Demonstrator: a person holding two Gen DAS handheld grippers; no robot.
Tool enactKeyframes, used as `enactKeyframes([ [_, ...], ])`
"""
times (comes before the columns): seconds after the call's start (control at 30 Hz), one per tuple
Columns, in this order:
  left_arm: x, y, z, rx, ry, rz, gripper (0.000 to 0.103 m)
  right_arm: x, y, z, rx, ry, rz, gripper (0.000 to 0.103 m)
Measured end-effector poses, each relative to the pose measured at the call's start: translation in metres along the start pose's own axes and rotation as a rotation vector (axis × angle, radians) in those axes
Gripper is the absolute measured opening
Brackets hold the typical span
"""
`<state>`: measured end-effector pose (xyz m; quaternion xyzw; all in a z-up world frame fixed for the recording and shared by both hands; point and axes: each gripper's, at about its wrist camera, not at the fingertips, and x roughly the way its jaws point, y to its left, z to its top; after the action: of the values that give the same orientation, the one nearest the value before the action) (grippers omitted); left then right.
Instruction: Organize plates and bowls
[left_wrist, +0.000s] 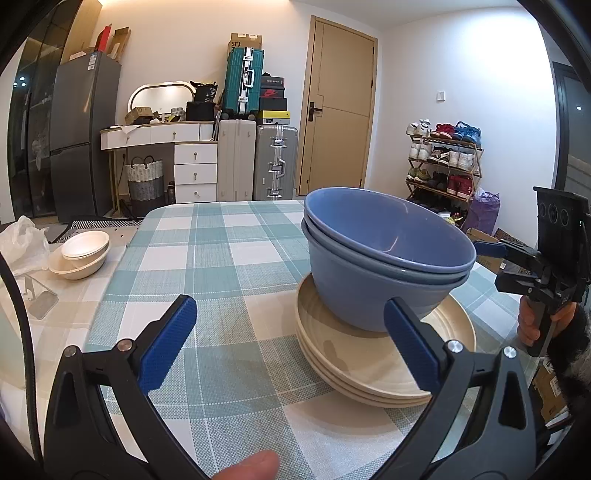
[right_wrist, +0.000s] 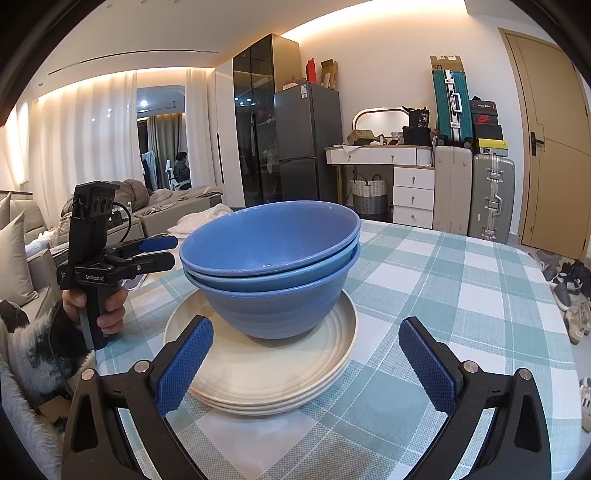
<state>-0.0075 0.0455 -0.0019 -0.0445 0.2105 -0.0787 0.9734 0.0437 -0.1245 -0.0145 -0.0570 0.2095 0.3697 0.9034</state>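
— Bowls first: we see two blue bowls (right_wrist: 271, 258) nested, the top one tilted a little, standing on a stack of cream plates (right_wrist: 273, 373) with ringed rims, on the checked tabletop (right_wrist: 443, 295).

— And our tongs?

— Our left tongs (left_wrist: 291, 343) gape wide and hold nothing, one pad just in front of the plates. Our right tongs (right_wrist: 306, 358) are spread wide too, empty, beside the stack.

— Anything else?

— Two small white bowls (left_wrist: 79, 254) sit nested, well apart.
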Motion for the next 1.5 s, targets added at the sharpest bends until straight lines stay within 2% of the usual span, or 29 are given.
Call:
enactKeyframes([
  [1.5, -0.0005, 0.0009, -0.0002, -0.003, -0.001, -0.001, 0.101, 0.001, 0.0045, 0.0001, -0.005, 0.004, 0.008, 0.103],
])
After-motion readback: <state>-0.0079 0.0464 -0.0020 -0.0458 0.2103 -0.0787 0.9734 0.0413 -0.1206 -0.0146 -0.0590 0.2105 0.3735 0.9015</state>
